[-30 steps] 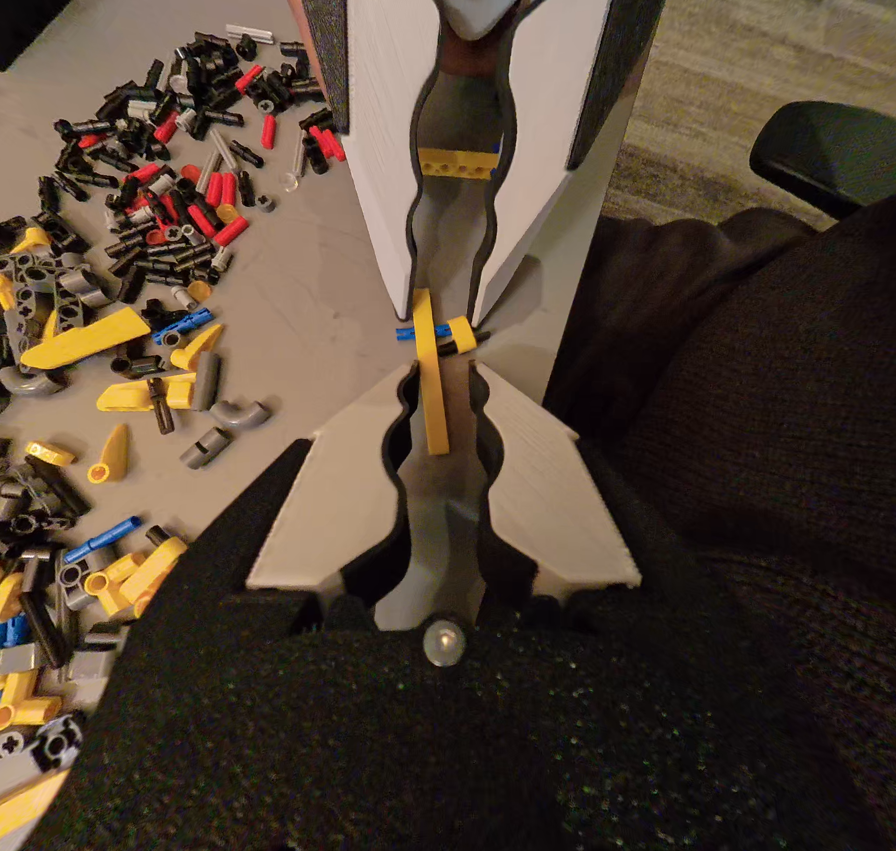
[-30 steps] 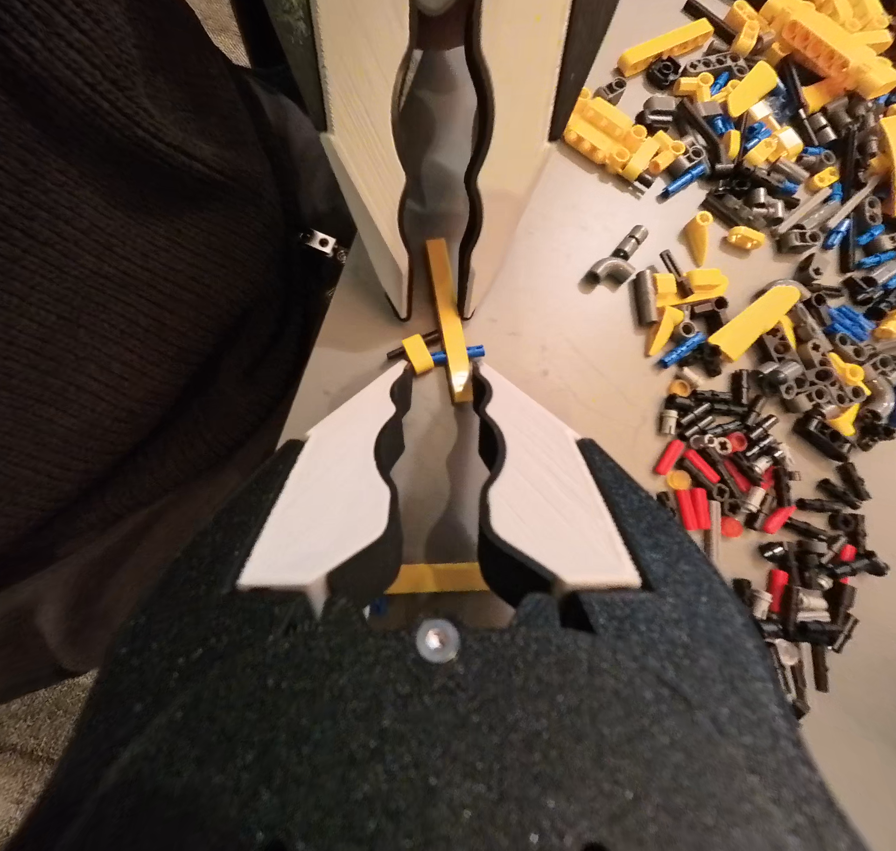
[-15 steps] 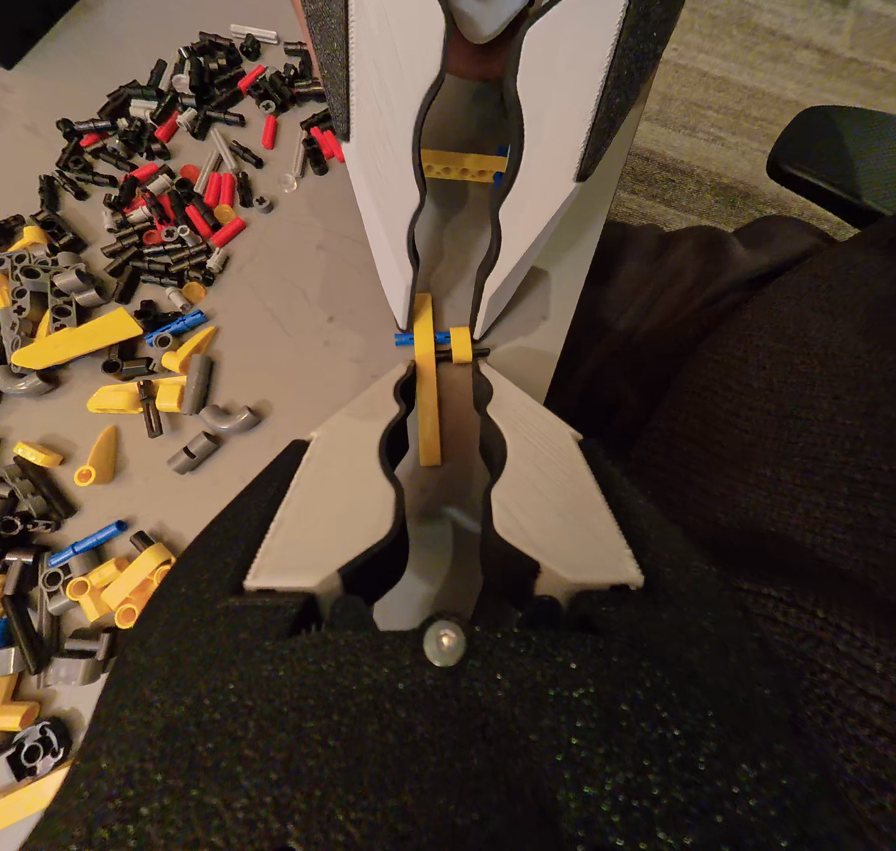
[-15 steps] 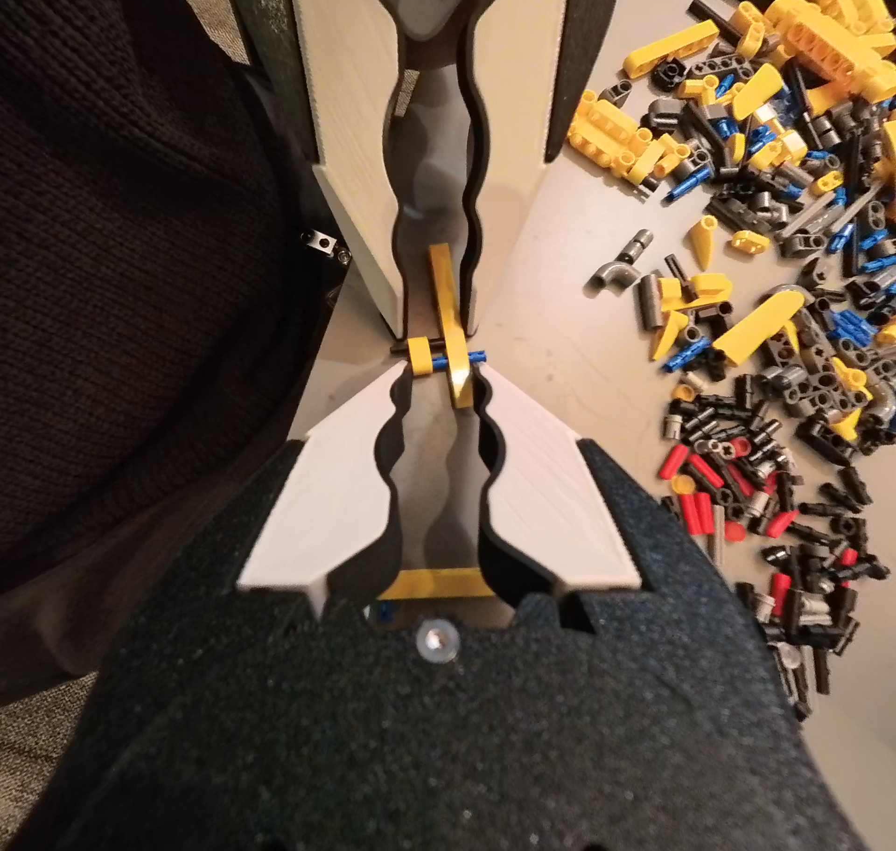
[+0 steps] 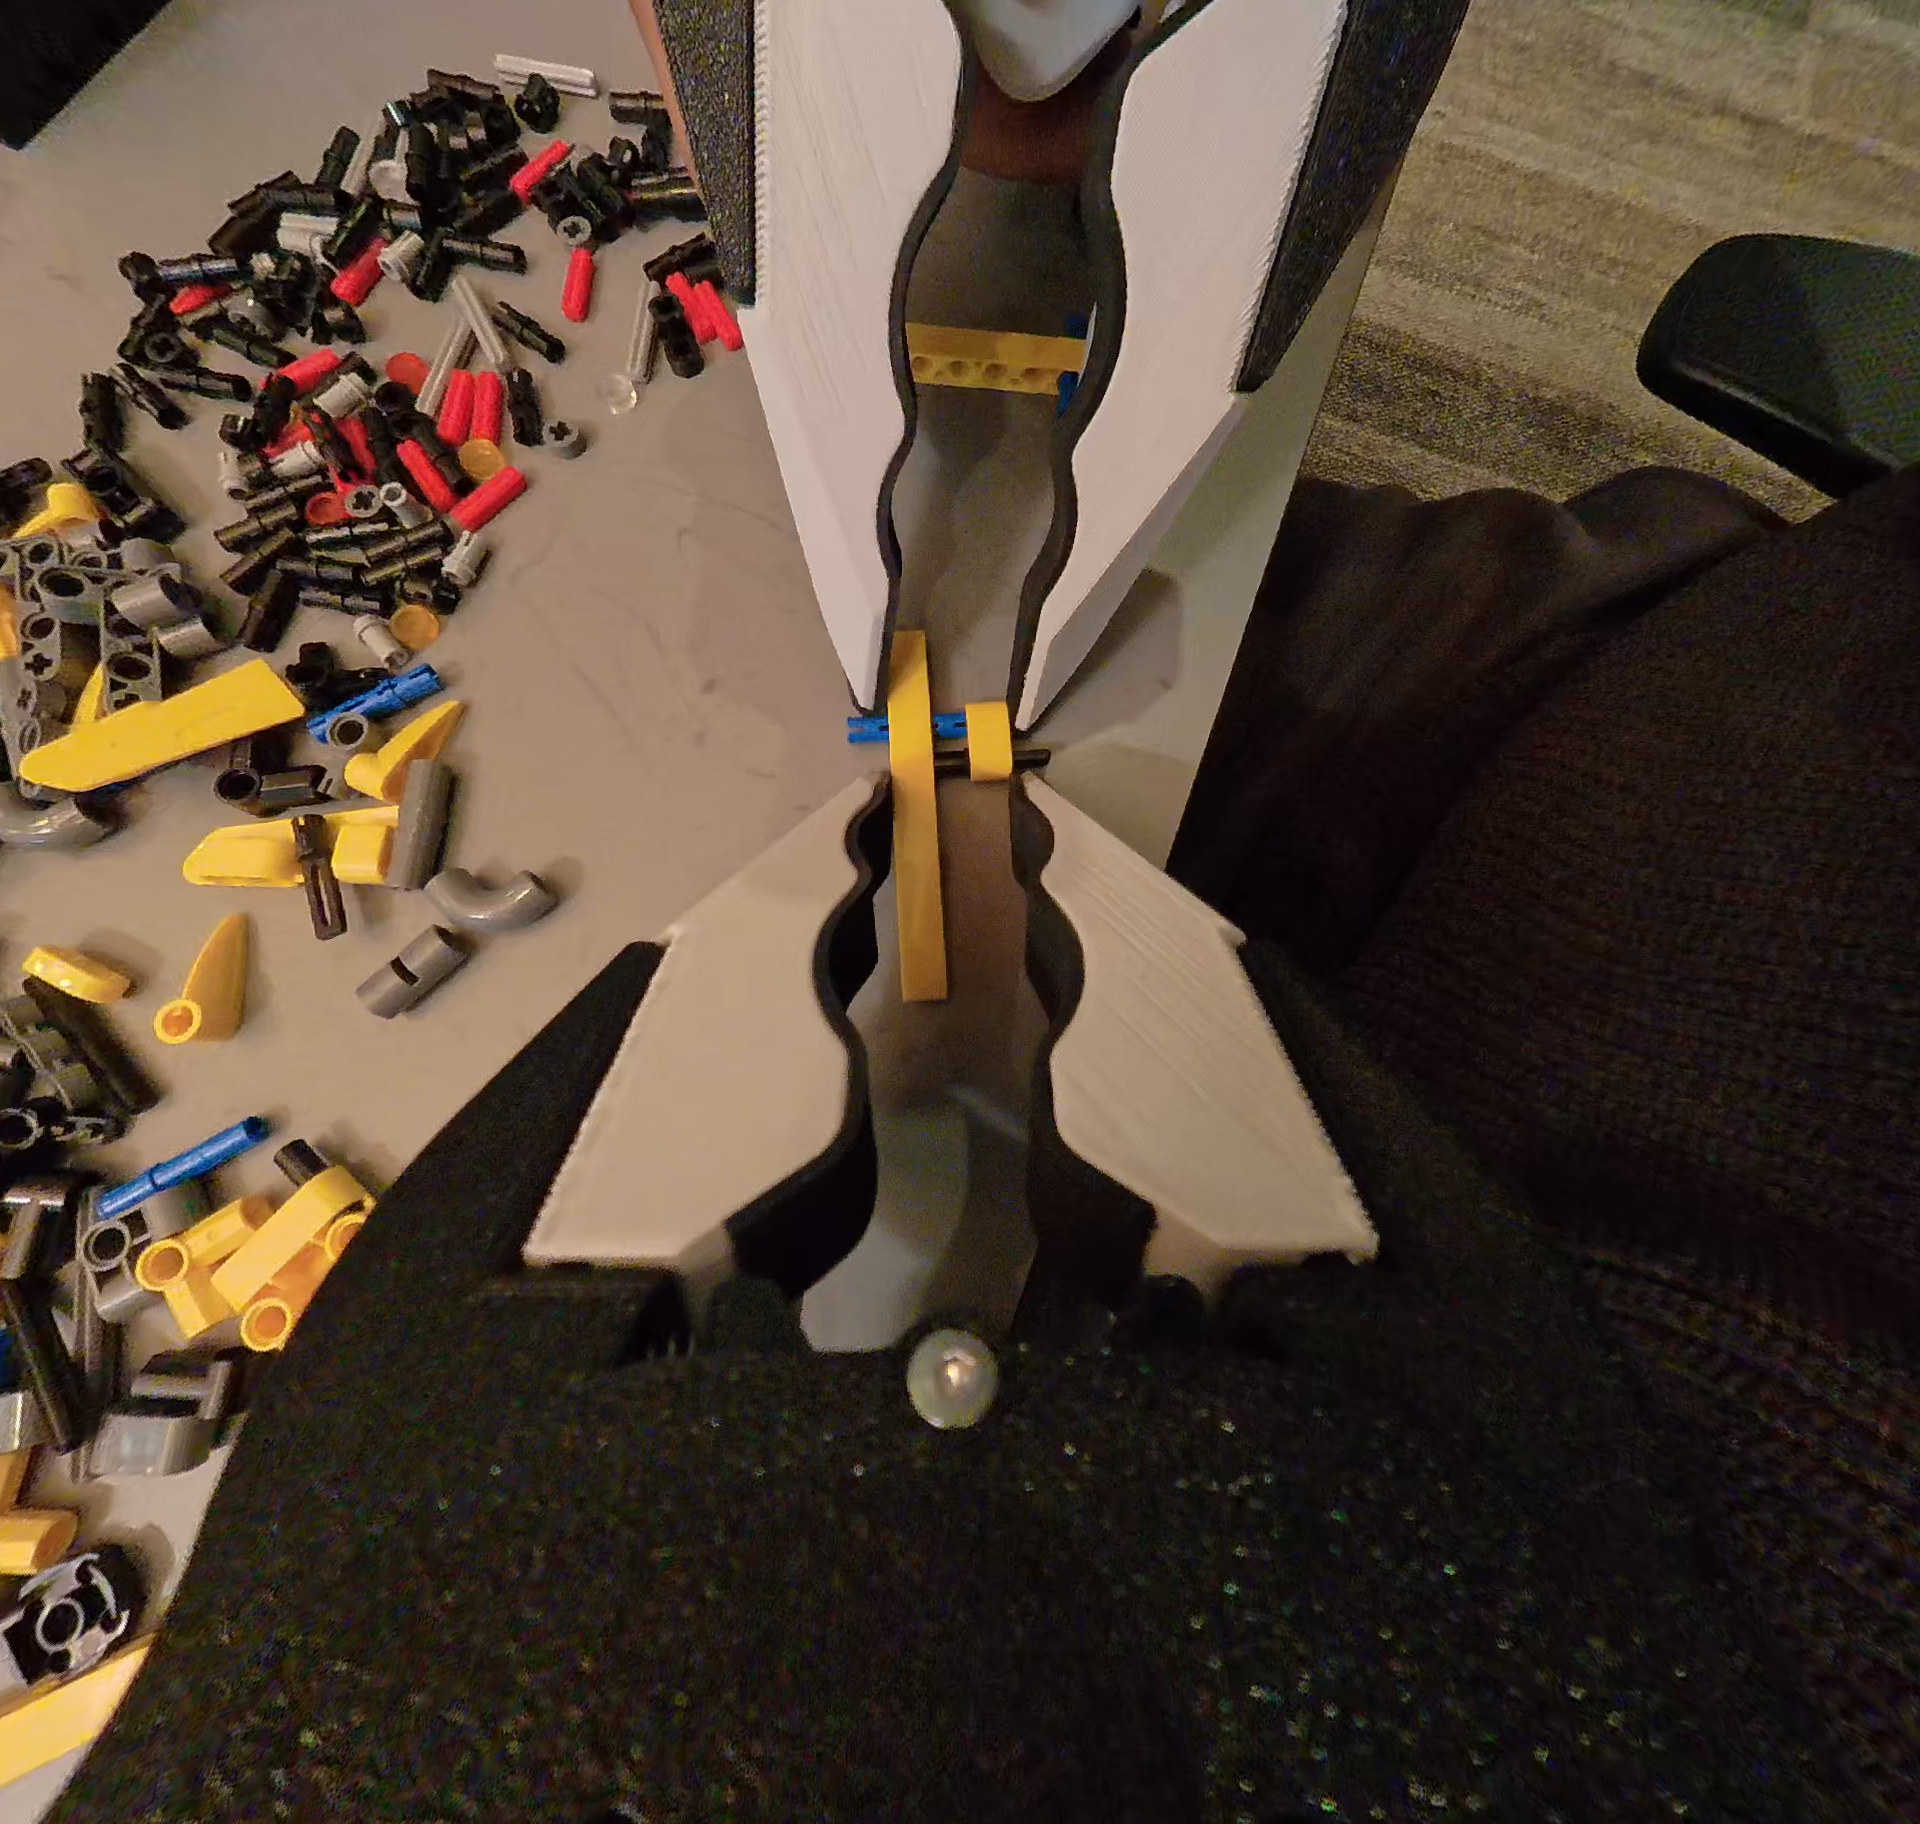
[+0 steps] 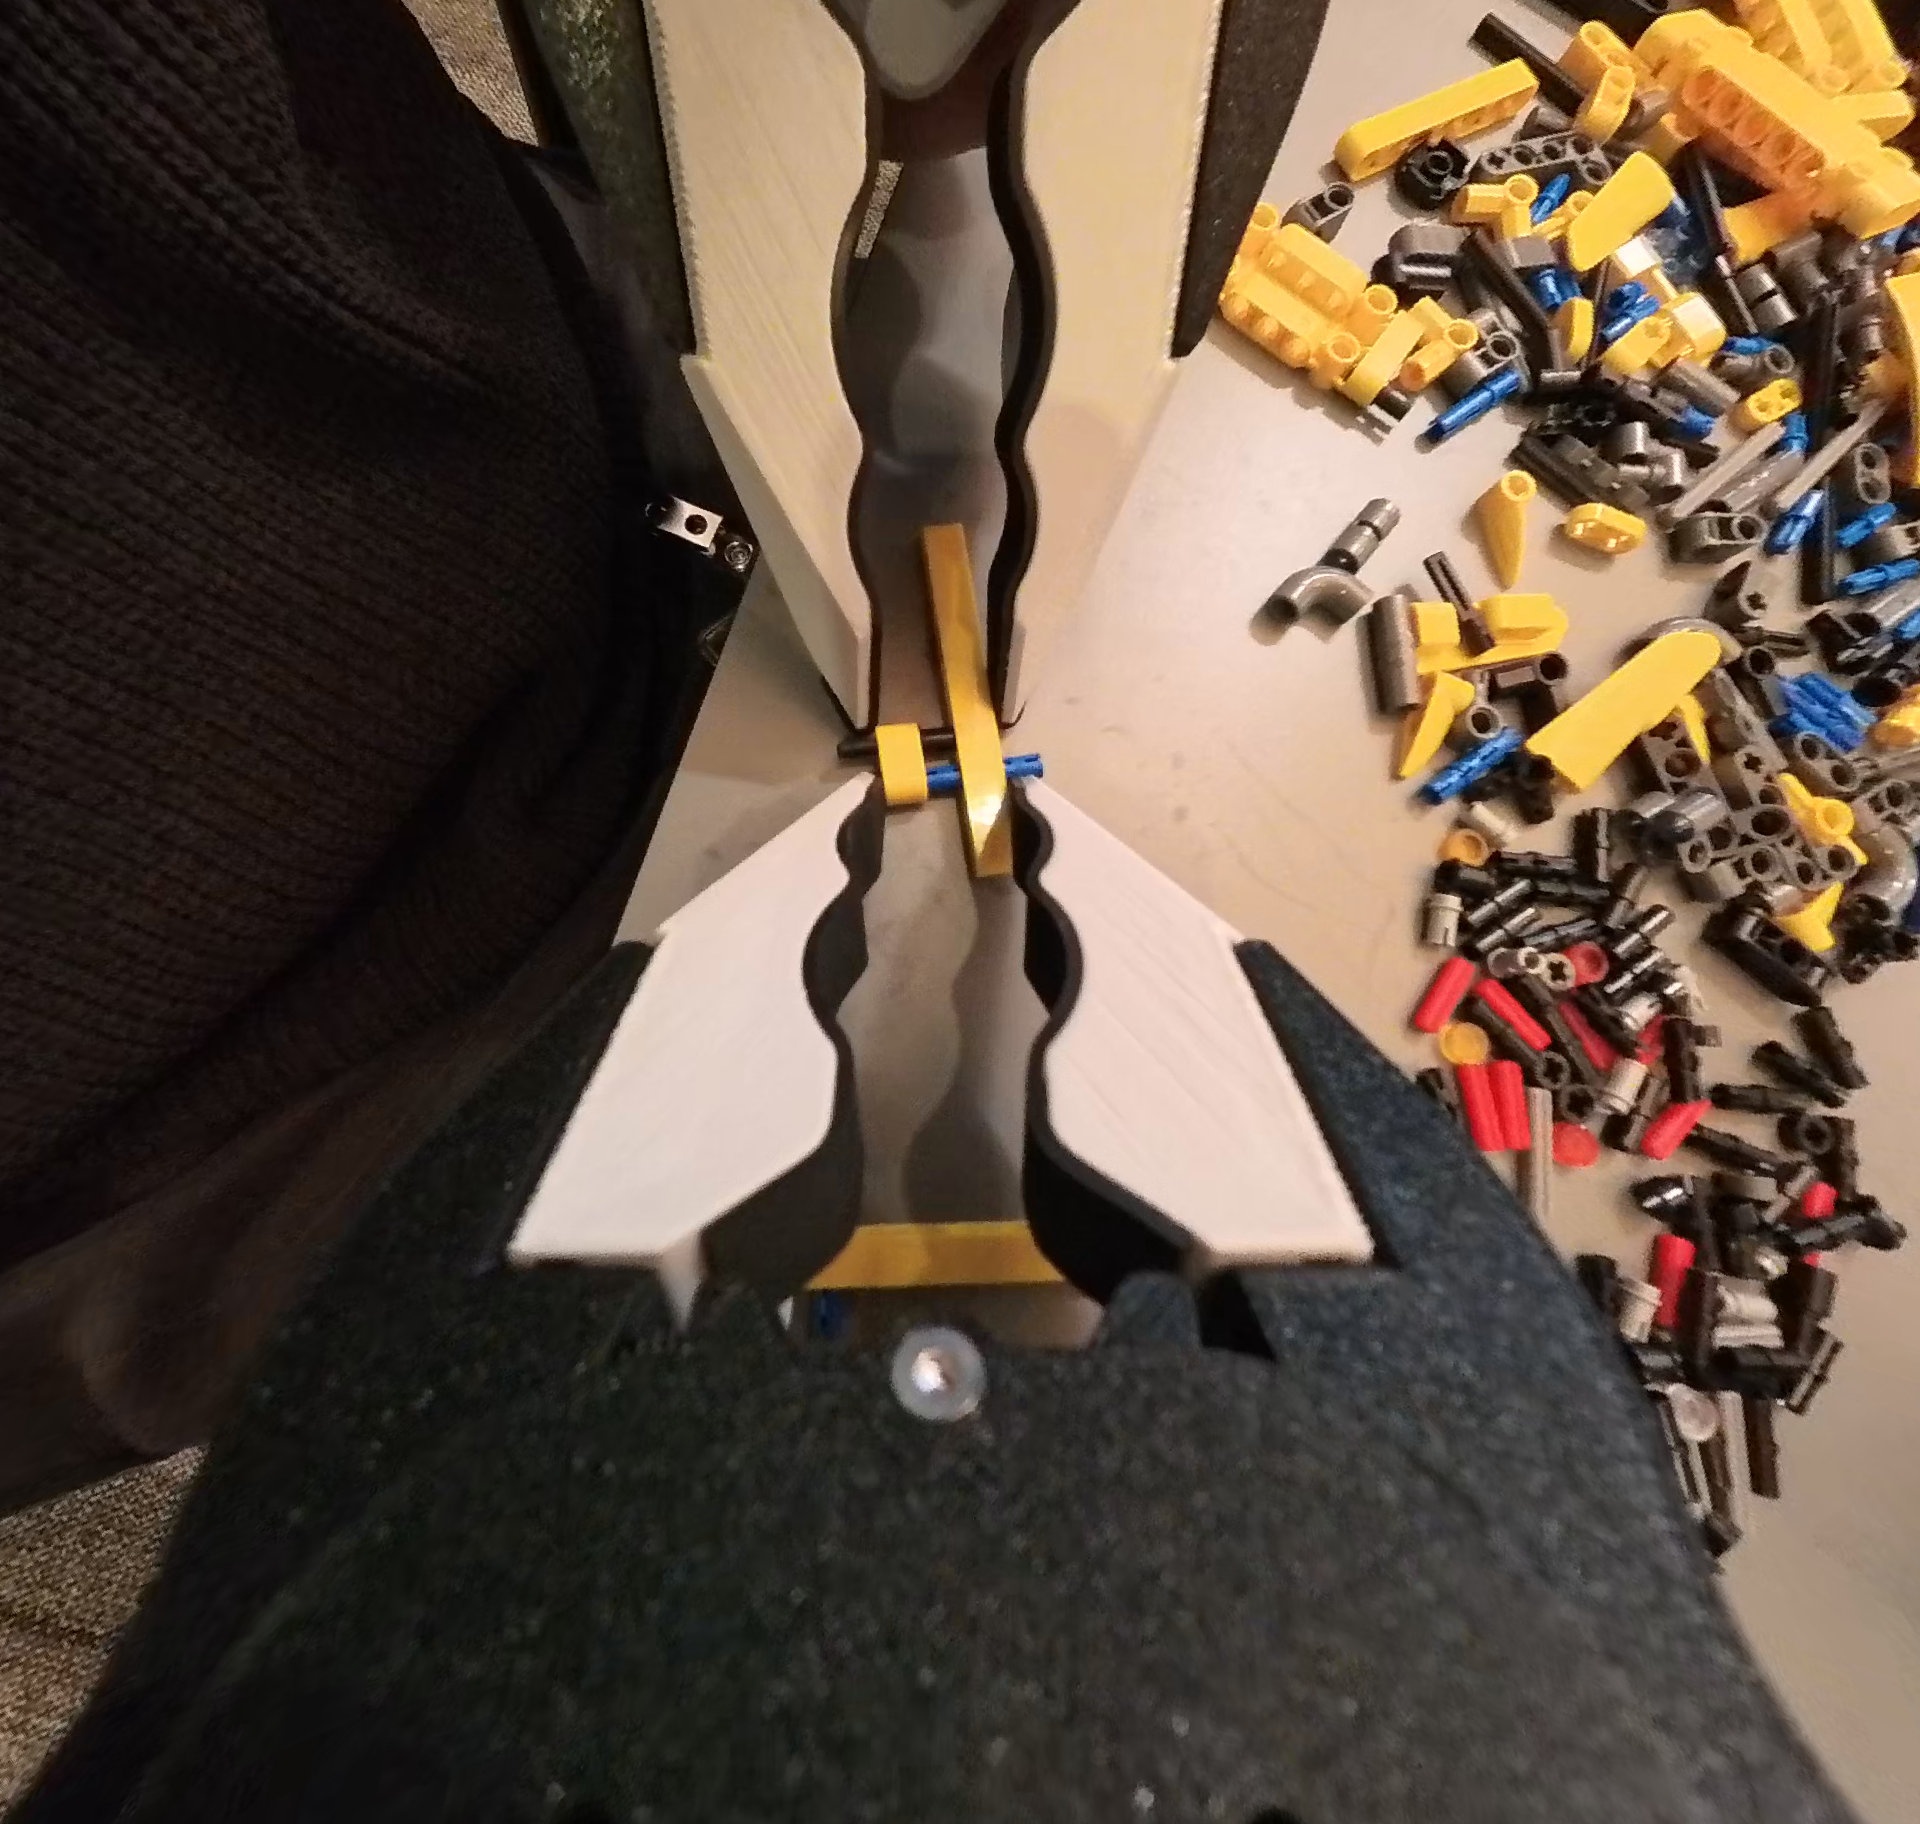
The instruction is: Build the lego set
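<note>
Two grippers meet tip to tip over the near edge of the surface [image 5: 644, 652]. Both the left hand-held gripper [image 5: 945, 787] and the right hand-held gripper [image 6: 945, 787] show a thin gap. A beam [image 5: 920, 870], a small yellow piece [image 5: 987, 740] and a blue pin [image 5: 862, 730] sit joined between the tips. I cannot tell which one grips them. Loose parts [image 5: 343, 527] lie farther in.

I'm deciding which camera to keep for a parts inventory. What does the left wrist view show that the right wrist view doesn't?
Only the left wrist view shows the black chair armrest and the carpet. Only the right wrist view shows the heap of long yellow beams. Both show the two grippers tip to tip over the grey table, the left gripper holding the thin yellow beam, with the small yellow piece on the pins before the right gripper.
</note>
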`<state>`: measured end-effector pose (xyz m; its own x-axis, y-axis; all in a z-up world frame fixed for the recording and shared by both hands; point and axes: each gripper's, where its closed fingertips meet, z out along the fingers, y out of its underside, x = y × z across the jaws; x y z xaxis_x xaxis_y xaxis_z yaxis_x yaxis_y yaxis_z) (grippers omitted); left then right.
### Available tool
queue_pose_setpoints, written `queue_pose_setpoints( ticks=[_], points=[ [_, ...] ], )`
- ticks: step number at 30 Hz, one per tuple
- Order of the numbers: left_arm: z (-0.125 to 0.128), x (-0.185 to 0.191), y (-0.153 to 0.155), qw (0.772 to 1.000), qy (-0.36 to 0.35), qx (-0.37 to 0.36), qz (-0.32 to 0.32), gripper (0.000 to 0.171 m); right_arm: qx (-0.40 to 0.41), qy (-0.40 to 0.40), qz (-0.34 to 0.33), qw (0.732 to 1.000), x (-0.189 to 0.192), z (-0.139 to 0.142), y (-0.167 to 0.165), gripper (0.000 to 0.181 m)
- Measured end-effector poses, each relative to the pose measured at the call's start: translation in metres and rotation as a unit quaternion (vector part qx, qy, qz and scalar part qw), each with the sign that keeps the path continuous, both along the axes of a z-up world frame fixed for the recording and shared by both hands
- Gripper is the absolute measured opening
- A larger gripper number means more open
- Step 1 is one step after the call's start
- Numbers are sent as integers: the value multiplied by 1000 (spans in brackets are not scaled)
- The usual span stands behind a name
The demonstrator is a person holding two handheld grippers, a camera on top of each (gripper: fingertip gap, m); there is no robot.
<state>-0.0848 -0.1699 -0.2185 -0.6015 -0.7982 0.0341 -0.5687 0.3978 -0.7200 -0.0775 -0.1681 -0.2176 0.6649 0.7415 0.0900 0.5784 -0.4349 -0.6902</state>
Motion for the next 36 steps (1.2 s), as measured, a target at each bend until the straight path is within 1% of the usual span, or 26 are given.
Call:
queue_pose_setpoints(
  ticks=[1,9,21,30,36],
  points=[
    [0,0,0,1000,0,0,-1,22,0,-1,1,1000,0,0,0,24],
    [0,-1,0,1000,-2,3,-4,22,-4,-3,3,1000,-1,0,0,24],
    [0,-1,-1,1000,0,-15,-6,23,-19,6,5,1000,-1,0,0,22],
    [0,-1,0,1000,-7,-15,-14,22,-2,9,-7,1000,-1,0,0,23],
    [0,-1,0,999,-28,10,-22,22,18,4,-15,1000,-1,0,0,24]
  ],
)
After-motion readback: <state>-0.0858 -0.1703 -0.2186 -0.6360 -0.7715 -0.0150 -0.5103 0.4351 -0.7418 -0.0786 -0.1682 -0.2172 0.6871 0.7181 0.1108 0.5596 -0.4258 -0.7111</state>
